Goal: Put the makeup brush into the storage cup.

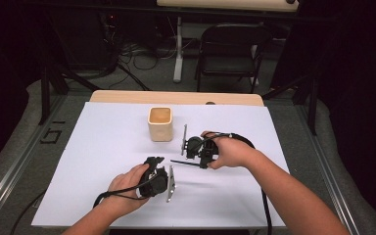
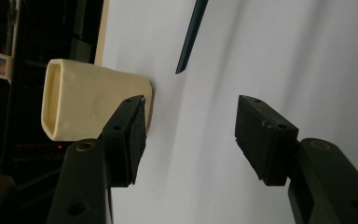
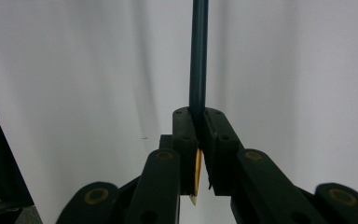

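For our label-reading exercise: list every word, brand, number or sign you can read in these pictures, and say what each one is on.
There is no readable text.
The cream cup, the dark pencil, the white sheet and both claws, left and right, bear no lettering.
A dark mark on the floor left of the table resembles characters but is too blurred to read.

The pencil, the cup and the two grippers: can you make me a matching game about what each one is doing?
Things:
1. pencil
2. cup
3. left gripper
4. right gripper

States:
A. jaws wide apart, holding nothing
B. jaws closed on something thin
C. stands upright on the white sheet, mouth up
D. dark, pinched between two jaws

Pairs: 1-D, 2-C, 3-A, 4-B
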### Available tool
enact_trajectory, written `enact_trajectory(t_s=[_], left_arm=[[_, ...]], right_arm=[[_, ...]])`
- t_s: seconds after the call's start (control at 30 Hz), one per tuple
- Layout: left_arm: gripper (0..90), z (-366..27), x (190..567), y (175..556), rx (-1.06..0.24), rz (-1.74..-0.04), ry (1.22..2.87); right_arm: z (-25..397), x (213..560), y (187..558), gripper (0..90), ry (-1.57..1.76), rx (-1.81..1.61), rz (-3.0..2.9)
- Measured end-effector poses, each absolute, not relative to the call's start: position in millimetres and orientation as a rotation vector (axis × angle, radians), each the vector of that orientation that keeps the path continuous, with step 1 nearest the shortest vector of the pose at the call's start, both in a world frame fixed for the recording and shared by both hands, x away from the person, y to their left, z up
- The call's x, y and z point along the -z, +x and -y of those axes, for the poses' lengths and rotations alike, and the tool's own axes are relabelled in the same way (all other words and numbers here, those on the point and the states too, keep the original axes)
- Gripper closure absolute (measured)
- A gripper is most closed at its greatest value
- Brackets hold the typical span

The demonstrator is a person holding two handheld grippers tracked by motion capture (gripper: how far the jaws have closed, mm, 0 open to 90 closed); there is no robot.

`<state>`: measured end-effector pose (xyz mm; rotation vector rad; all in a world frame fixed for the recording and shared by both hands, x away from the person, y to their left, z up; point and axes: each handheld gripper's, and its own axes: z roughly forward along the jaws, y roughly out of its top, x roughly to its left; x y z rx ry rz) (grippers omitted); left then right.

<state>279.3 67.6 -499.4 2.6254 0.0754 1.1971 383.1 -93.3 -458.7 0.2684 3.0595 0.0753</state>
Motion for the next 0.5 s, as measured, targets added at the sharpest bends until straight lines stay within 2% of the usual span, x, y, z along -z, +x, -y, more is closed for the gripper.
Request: enact_trajectory(t_s=[0.5], left_arm=[[44.2,-52.2,508.7,274.6,-1.309,0.038,2.639]], right_arm=[[90.5,460.0,382.8,83.8,0.257,-0.074,-3.064]])
